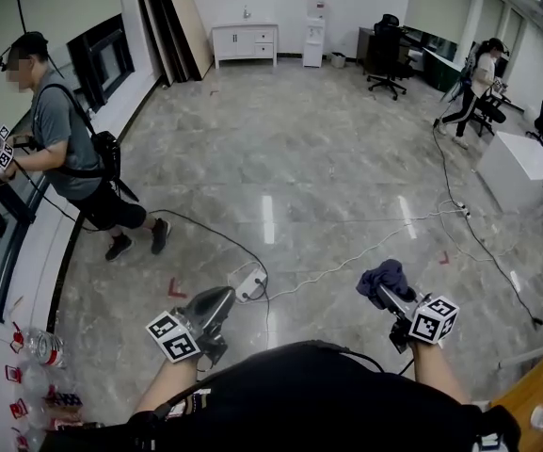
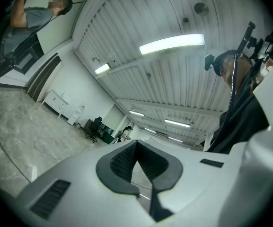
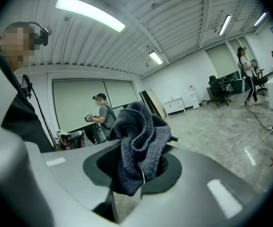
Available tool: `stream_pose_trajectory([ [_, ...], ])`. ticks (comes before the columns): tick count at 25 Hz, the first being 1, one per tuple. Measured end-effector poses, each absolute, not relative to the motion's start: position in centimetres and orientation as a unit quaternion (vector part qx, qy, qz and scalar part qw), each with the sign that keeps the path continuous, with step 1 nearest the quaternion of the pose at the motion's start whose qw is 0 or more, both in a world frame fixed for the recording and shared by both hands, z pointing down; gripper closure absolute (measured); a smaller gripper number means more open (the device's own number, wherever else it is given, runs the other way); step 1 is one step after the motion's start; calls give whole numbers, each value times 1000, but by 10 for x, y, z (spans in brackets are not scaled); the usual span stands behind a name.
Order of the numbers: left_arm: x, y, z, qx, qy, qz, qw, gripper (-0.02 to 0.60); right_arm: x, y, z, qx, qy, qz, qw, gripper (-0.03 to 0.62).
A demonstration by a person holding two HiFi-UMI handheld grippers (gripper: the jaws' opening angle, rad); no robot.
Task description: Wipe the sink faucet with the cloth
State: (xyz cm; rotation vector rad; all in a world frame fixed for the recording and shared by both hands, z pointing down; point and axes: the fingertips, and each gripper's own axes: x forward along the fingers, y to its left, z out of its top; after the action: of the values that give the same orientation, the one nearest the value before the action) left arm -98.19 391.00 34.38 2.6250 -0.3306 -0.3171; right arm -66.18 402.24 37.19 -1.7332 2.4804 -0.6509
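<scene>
Right gripper (image 3: 141, 167) clamped on bunched grey cloth (image 3: 140, 136), held over open floor (image 1: 327, 177). Left gripper (image 2: 136, 148) closed, empty. No sink or faucet in view. Judged: carry step, wiping not begun. Next move needs the faucet found and cloth brought against it.

Bright ceiling strip lights (image 2: 171, 42), glare on floor (image 1: 267, 217); fisheye-darkened edges

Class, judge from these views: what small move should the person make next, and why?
Probably turn to find the sink: the right gripper clamps the cloth, the left gripper is shut and empty, and no faucet shows in any view.
</scene>
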Motion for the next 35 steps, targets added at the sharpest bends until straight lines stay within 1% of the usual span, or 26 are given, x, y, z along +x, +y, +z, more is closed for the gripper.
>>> stream_pose_trajectory([
  [3, -940, 3901, 343, 957, -132, -118, 229, 583, -618, 4011, 378, -547, 810, -208, 30, 508],
  [6, -882, 3888, 341, 953, -146, -124, 236, 583, -560, 3995, 382, -538, 815, -214, 31, 508],
  [13, -749, 3878, 335, 950, -149, -130, 240, 583, -433, 3963, 376, -521, 828, -207, 12, 508],
  [17, -699, 3872, 333, 956, -146, -116, 227, 583, -387, 3947, 379, -515, 831, -207, 14, 508],
  [22, -691, 3842, 339, 953, -166, -105, 233, 583, -371, 3916, 393, -507, 832, -223, 16, 508],
  [26, -688, 3798, 349, 950, -168, -107, 241, 583, -368, 3871, 405, -507, 830, -233, 8, 508],
  [30, -697, 3736, 356, 950, -157, -121, 242, 583, -382, 3816, 408, -512, 828, -226, -3, 508],
  [35, -731, 3643, 343, 953, -135, -126, 242, 583, -419, 3731, 386, -528, 821, -218, -4, 508],
])
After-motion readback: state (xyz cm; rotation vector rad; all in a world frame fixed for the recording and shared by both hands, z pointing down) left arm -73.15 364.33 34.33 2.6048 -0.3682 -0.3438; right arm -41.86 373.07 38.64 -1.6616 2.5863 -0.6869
